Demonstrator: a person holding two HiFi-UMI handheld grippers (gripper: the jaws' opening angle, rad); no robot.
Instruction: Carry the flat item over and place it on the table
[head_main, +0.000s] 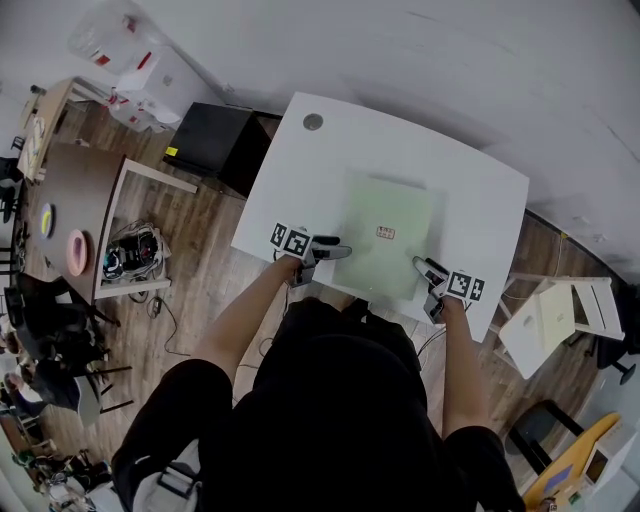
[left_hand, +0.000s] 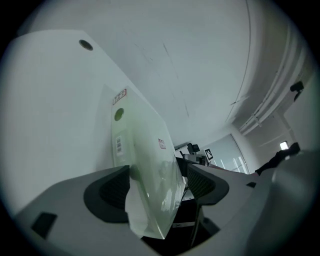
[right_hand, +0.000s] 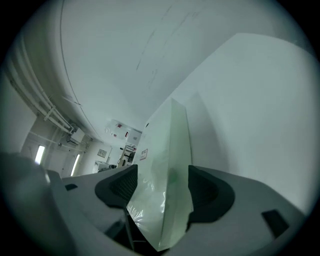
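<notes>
1. The pale green flat panel (head_main: 390, 200), sealed in clear plastic wrap, is lying over the near half of the white desk (head_main: 330, 150). Its near edge is reaching the desk's near edge.
2. The left hand-held gripper (head_main: 338, 247) is gripping the panel's left side with its jaws standing wide. One pad is lying flat against the panel, and the other is meeting the wrap only near its tip.
3. The right hand-held gripper (head_main: 425, 268) is clamping the right side near the near corner. Its jaws are also wide, and the panel is filling the whole gap between the pads.
4. The panel is staying straight between the two holds, so it is probably behaving as a stiff, light board rather than a soft sheet.
5. The glossy wrap is wrinkling at the pads, so it is likely sliding easily. Deep bites on opposite edges, as here, seem the safest hold.
6. The panel is broad, so a single-sided hold would probably be letting it swing or twist.
</notes>
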